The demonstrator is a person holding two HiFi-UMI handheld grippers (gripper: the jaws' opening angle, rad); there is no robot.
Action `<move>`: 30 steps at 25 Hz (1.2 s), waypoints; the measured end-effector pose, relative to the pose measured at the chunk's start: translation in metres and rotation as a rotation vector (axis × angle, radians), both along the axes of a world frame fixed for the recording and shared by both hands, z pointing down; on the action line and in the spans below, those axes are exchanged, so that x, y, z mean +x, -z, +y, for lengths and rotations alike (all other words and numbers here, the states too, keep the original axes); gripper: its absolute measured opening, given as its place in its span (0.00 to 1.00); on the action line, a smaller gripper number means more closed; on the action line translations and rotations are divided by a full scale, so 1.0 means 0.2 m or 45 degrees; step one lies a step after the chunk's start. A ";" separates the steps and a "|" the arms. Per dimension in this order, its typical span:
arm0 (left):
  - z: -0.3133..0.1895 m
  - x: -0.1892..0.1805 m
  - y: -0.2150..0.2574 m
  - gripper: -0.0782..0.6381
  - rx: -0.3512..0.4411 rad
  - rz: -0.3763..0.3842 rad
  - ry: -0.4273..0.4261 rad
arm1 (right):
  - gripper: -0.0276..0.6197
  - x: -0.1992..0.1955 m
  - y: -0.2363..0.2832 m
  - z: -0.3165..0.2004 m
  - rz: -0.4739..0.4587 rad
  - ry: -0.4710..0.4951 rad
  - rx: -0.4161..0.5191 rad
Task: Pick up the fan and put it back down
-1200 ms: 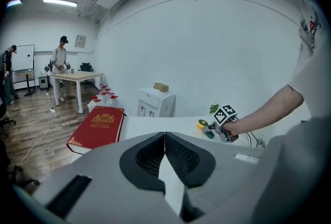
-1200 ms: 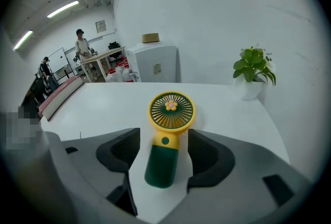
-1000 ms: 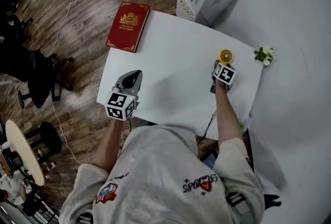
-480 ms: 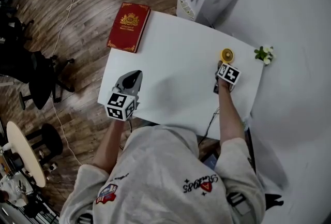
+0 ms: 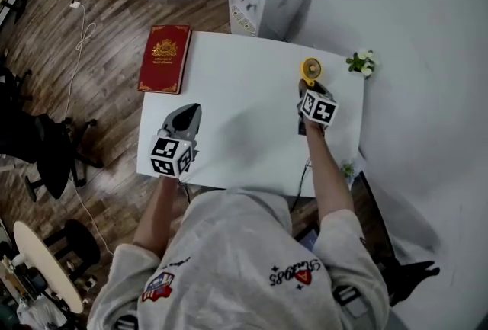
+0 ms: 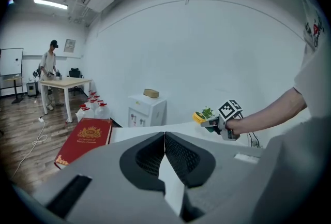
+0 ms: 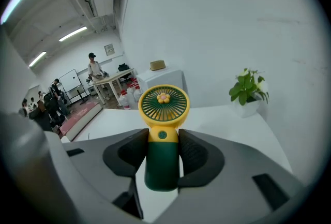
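Fingers (image 7: 195,153) just clamped on the small yellow-and-green handheld fan (image 7: 163,106), the right gripper (image 7: 163,148) has lifted it off the white bench (image 5: 244,92); left gripper's (image 6: 164,137) fingers together

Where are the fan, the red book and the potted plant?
fan (image 7: 162,137): right gripper view, on its neck below the round head.
red book (image 5: 164,59): head view, middle of its cover.
potted plant (image 7: 248,88): right gripper view, on its leaves.
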State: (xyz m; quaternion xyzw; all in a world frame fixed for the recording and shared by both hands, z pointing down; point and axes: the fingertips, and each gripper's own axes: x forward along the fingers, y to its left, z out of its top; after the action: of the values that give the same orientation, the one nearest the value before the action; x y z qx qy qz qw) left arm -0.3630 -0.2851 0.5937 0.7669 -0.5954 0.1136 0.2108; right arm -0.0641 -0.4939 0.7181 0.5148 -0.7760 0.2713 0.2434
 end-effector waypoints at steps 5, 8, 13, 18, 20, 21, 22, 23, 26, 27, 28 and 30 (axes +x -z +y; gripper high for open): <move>-0.12 0.12 0.11 0.12 0.066 0.006 -0.100 | 0.32 0.01 0.24 0.08 -0.011 0.061 0.131; -0.18 0.20 0.17 0.12 0.107 0.012 -0.159 | 0.32 0.03 0.42 0.14 -0.038 0.069 0.188; -0.26 0.34 0.25 0.12 0.153 0.017 -0.258 | 0.32 0.06 0.72 0.26 -0.055 0.090 0.328; -0.32 0.44 0.32 0.12 0.198 0.028 -0.323 | 0.32 0.04 0.98 0.38 -0.024 0.109 0.503; -0.34 0.49 0.34 0.12 0.208 0.036 -0.343 | 0.32 0.04 1.06 0.43 -0.035 0.111 0.542; -0.35 0.51 0.35 0.12 0.213 0.039 -0.353 | 0.32 0.04 1.09 0.45 -0.043 0.108 0.556; -0.36 0.53 0.36 0.12 0.218 0.041 -0.363 | 0.32 0.05 1.11 0.46 -0.051 0.101 0.566; -0.37 0.55 0.37 0.12 0.223 0.042 -0.375 | 0.32 0.06 1.13 0.48 -0.057 0.093 0.572; -0.38 0.59 0.39 0.12 0.233 0.044 -0.398 | 0.32 0.10 1.13 0.53 -0.059 0.076 0.574; -0.38 0.60 0.40 0.12 0.234 0.044 -0.400 | 0.32 0.11 1.13 0.54 -0.058 0.073 0.573; -0.38 0.60 0.40 0.12 0.235 0.045 -0.400 | 0.32 0.12 1.12 0.55 -0.058 0.070 0.574; -0.37 0.61 0.40 0.12 0.238 0.044 -0.399 | 0.32 0.14 1.12 0.56 -0.058 0.067 0.578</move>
State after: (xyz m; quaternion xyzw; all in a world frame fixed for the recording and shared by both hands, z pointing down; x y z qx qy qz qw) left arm -0.2409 -0.3601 0.5129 0.8684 -0.4729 0.0760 0.1285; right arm -0.0359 -0.3814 0.4940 0.5296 -0.8356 0.0951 0.1108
